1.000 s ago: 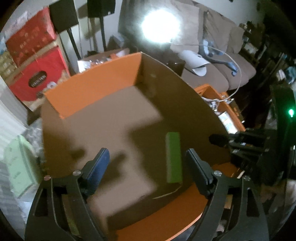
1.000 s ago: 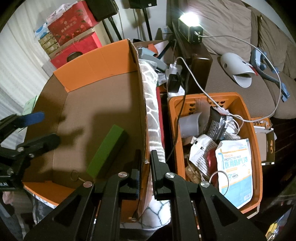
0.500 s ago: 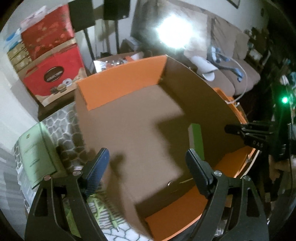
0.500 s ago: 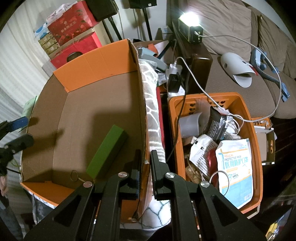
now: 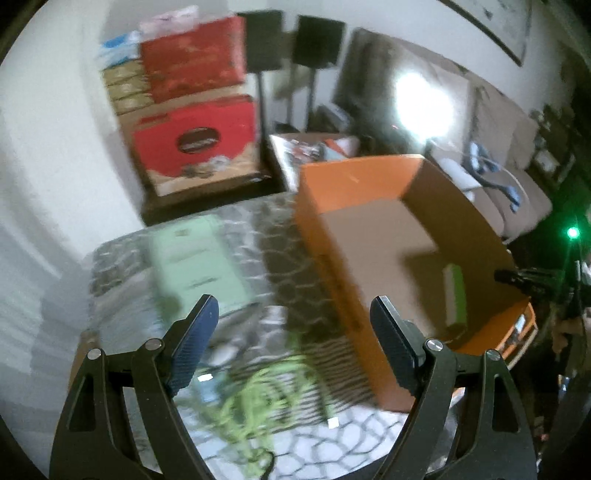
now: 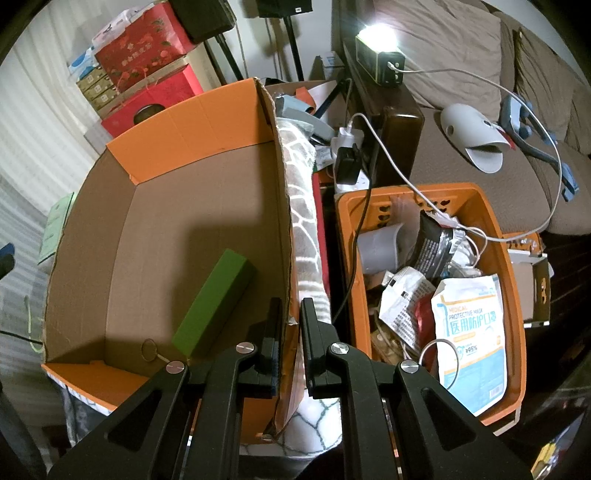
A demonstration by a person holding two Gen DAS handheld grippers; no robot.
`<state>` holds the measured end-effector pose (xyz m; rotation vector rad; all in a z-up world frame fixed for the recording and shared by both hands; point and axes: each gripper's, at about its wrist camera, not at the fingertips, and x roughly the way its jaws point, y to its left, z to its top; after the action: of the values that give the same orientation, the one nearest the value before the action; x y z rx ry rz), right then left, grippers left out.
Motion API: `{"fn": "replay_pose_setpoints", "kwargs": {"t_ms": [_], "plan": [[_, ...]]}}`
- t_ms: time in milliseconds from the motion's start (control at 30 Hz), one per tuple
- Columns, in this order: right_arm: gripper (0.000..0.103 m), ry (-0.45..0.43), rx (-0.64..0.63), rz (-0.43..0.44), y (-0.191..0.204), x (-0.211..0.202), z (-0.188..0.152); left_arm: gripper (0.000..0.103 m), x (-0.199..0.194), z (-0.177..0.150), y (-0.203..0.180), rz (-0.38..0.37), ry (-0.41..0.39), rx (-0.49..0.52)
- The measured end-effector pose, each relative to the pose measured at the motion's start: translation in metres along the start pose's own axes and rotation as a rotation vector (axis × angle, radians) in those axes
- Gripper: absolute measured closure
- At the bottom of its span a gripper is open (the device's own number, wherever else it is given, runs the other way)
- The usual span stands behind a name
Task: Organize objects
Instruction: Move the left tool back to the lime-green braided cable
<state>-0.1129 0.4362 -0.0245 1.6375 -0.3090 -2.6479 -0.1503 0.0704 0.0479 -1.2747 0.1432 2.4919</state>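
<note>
An open orange cardboard box [image 6: 192,122] stands on a patterned cloth; it also shows in the left wrist view [image 5: 354,181]. A long green box [image 6: 214,302] lies inside it, seen in the left wrist view [image 5: 455,295] too. My right gripper [image 6: 291,332] is shut on the box's right wall [image 6: 284,236]. My left gripper [image 5: 293,332] is open and empty, above the cloth [image 5: 280,243] left of the box. A pale green flat package [image 5: 195,258] lies on the cloth ahead of it. The left view is blurred.
An orange plastic crate [image 6: 509,258] full of packets, a mask pack [image 6: 469,332] and cables stands right of the box. Red gift boxes [image 5: 195,144] are stacked behind. A sofa [image 6: 480,92] with a bright lamp [image 6: 376,33] is at the back right.
My left gripper has swung left, out from over the box to above the cloth and the pale green package. My right gripper has stayed clamped on the box wall.
</note>
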Motion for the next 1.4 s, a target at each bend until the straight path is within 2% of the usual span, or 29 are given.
{"fn": "replay_pose_setpoints", "kwargs": {"t_ms": [67, 167, 233, 300, 433, 500, 567, 700, 867, 1000, 1100, 1267, 1400], "plan": [[0.094, 0.001, 0.002, 0.000, 0.001, 0.000, 0.000, 0.021, -0.016, -0.006, 0.019, 0.013, -0.037, -0.034], [0.094, 0.002, 0.002, -0.002, 0.002, 0.001, 0.000, 0.020, -0.040, -0.014, 0.046, -0.023, -0.060, -0.079], [0.094, 0.002, 0.000, -0.006, 0.003, 0.000, 0.000, 0.007, -0.056, -0.018, 0.060, -0.012, -0.074, -0.091], [0.094, 0.003, 0.001, -0.006, 0.004, 0.000, 0.001, 0.007, -0.073, -0.021, 0.073, 0.007, -0.103, -0.098], [0.094, 0.002, 0.002, -0.005, 0.004, 0.000, 0.001, 0.006, -0.094, -0.025, 0.093, 0.040, -0.101, -0.083], [0.094, 0.002, 0.002, -0.006, 0.004, 0.000, 0.001, 0.002, -0.095, -0.028, 0.098, 0.057, -0.077, -0.058], [0.094, 0.003, 0.001, -0.006, 0.004, 0.000, 0.001, 0.002, -0.092, -0.033, 0.099, 0.079, -0.054, -0.029], [0.094, 0.003, 0.002, -0.006, 0.004, 0.000, 0.001, 0.001, -0.073, -0.053, 0.101, 0.075, 0.021, -0.004], [0.094, 0.004, -0.001, -0.012, 0.004, 0.001, 0.000, 0.000, -0.042, -0.074, 0.102, -0.050, 0.097, -0.097], [0.094, 0.006, 0.001, -0.014, 0.004, 0.001, -0.001, 0.000, -0.023, -0.084, 0.094, -0.116, 0.104, -0.148], [0.094, 0.007, 0.001, -0.018, 0.005, 0.002, 0.000, 0.000, -0.007, -0.087, 0.077, -0.111, 0.112, -0.125], [0.094, 0.009, 0.000, -0.021, 0.006, 0.003, 0.000, 0.000, 0.015, -0.089, 0.053, -0.052, 0.145, -0.050], [0.094, 0.010, 0.000, -0.020, 0.006, 0.003, 0.000, 0.000, 0.034, -0.091, 0.044, -0.027, 0.188, -0.031]]}}
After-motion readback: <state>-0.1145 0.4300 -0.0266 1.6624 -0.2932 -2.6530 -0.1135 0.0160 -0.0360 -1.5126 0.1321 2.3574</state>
